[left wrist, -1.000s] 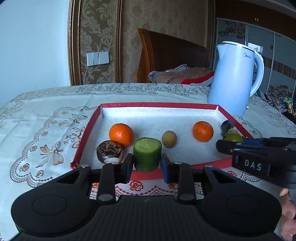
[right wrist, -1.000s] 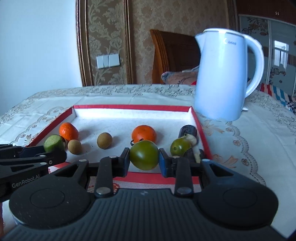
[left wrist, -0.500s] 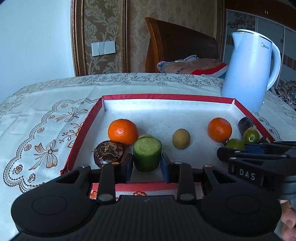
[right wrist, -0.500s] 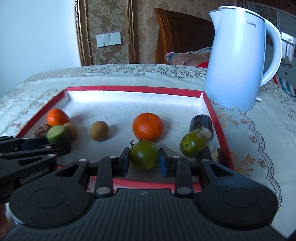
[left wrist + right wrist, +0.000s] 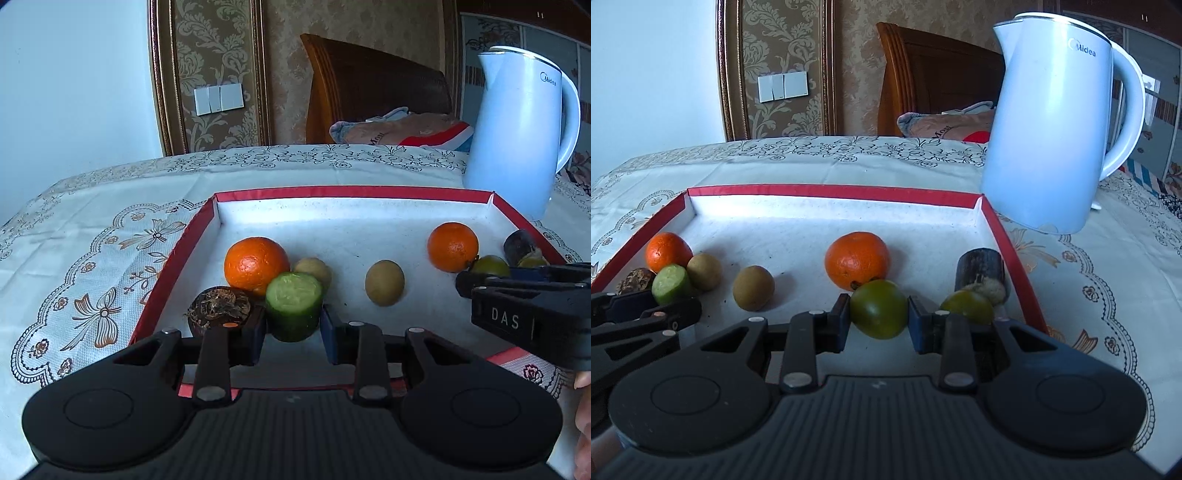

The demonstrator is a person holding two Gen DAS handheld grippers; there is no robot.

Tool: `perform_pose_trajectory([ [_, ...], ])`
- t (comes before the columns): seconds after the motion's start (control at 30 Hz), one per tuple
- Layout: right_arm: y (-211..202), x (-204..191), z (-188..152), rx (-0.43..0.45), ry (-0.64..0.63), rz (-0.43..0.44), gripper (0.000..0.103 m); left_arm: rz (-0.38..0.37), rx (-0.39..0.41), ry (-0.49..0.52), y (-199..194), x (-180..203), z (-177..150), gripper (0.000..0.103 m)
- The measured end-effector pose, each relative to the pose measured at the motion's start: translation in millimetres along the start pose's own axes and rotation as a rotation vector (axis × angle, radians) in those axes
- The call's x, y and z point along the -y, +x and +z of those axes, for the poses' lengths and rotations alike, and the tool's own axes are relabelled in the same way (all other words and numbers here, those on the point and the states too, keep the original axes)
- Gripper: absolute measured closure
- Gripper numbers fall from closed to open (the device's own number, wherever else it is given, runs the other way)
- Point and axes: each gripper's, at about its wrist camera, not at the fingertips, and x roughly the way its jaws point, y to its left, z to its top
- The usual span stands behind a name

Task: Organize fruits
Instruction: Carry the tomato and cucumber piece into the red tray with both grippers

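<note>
Red-rimmed tray (image 5: 354, 192) below both tools: my left gripper (image 5: 293, 330) pinches a cucumber chunk (image 5: 293, 310), my right gripper (image 5: 878, 325) a green fruit (image 5: 878, 308).

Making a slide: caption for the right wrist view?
Right gripper holds a green fruit over the red-rimmed tray.

person's hand (image 5: 583, 424) cut off, kettle (image 5: 1052, 140) base hidden

My matt black plastic left gripper (image 5: 292, 334) pinches a cucumber chunk (image 5: 293, 311) with a moist, grainy cut face. The red paper-covered tray (image 5: 827, 192) has a fuzzy white floor. The pale blue plastic kettle (image 5: 1052, 125) looks smooth and softly glossy; the embroidered cloth (image 5: 92, 258) is woven.
</note>
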Motion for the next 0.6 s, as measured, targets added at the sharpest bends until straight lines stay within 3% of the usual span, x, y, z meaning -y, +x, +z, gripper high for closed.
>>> perform_pose_trajectory([
  [0.27,-0.8,2.2,-0.5,-0.001,0.018,0.007,0.071,0.005,0.005,0.002,0.5,-0.1,0.4,0.072],
  [0.33,-1.7,2.0,-1.3,-0.002,0.018,0.007,0.065,0.005,0.006,0.001,0.5,0.3,0.4,0.072],
  [0.6,-3.6,1.4,-2.6,0.000,0.020,0.004,0.062,0.005,0.006,-0.003,1.3,0.9,0.7,0.072],
])
